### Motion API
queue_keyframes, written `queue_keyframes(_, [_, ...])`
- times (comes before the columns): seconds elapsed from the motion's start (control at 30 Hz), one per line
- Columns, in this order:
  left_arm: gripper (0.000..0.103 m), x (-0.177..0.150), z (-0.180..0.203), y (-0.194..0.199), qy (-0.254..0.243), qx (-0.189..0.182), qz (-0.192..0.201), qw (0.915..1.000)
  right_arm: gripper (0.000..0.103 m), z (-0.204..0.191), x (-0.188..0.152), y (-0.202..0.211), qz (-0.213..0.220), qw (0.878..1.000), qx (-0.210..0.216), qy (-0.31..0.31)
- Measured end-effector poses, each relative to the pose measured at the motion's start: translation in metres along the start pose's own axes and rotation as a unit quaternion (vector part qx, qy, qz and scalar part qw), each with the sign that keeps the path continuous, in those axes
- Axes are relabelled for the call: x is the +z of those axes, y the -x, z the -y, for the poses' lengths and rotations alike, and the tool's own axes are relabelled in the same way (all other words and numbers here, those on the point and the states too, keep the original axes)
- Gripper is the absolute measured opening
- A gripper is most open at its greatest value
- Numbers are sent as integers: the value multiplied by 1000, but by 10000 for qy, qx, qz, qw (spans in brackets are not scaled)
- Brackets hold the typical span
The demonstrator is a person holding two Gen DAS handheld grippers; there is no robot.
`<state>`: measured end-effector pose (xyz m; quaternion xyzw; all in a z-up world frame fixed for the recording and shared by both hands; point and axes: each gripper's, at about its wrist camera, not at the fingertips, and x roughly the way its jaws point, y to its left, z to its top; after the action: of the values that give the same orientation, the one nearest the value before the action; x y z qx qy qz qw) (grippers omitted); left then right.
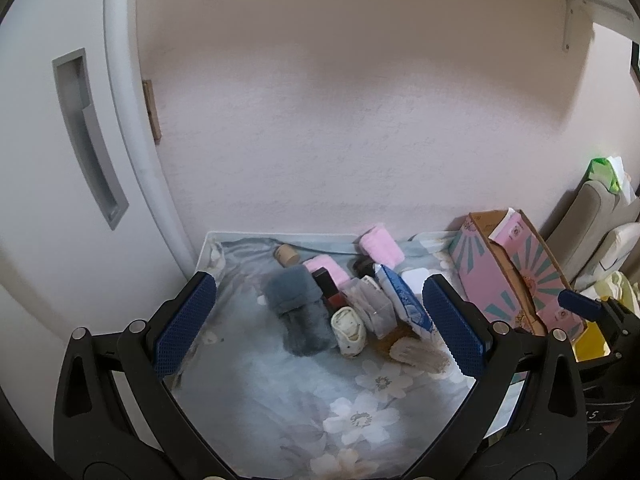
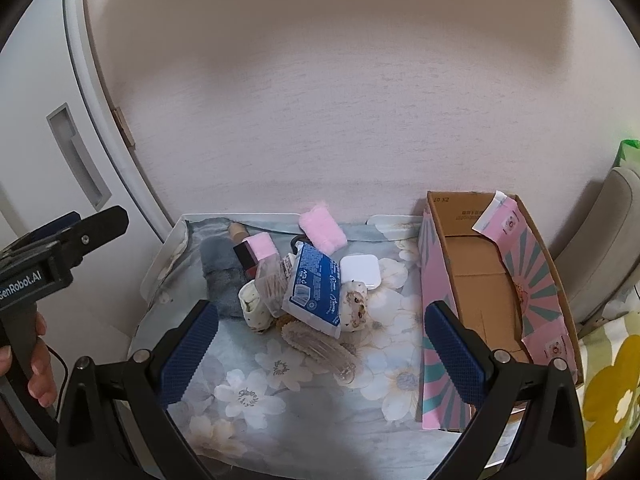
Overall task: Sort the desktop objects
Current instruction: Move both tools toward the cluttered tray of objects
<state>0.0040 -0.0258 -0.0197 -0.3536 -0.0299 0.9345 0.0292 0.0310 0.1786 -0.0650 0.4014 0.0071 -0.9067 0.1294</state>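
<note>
The blue ribbed fingers [image 1: 188, 320] of the left gripper [image 1: 320, 322] are standing wide apart with nothing between the pads, and the right gripper [image 2: 322, 354] is spreading its own fingers [image 2: 190, 354] just as wide, also empty. Beyond the left gripper's fingers, a folded grey fleece cloth [image 1: 300, 312] is lying at the left of the pile, with a cork-capped bottle [image 1: 286, 255] far behind it near the wall. Moving right, two pink fluffy rolls [image 2: 322, 230], a dark red lipstick box [image 2: 246, 258], a blue-and-white plastic packet [image 2: 314, 290] and a white square charger [image 2: 360, 272] are crowding together, all apart from the pads. A clear hairbrush [image 2: 320, 348] is lying nearest, between the right gripper's fingers. Everything is resting on a pale blue floral cloth [image 2: 300, 412]. At the far right an open pink-patterned cardboard box [image 2: 486, 276] is sitting against the pinkish wall [image 2: 320, 100].
</note>
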Motion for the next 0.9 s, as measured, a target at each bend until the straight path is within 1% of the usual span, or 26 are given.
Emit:
queue_keyframes(0.2, [103,-3,-6,-2,-24,-11,-72,10000,103,-2,0,0,16,10000,-21,46])
queue_keyframes(0.33, [103,-6,-13,-4,-69,96,-121,9999,103,1,-3,1,20,9999,34,117])
queue_keyframes(0.5, [103,-14,-27,-5,-29,138,-170,9998,103,3,-5,4,87,9995,-90,290])
queue_keyframes(0.63, [103,-22,-35,-10,-19,77,-278,9996,103,5,-7,2,29,9993,-96,358])
queue_keyframes(0.8, [103,-29,-37,-19,-68,-44,-422,9991,103,10,-9,-6,-114,9995,-49,287])
queue_keyframes(0.9, [103,-32,-39,-27,-15,-121,-521,9986,103,14,-9,-11,-181,9995,109,232])
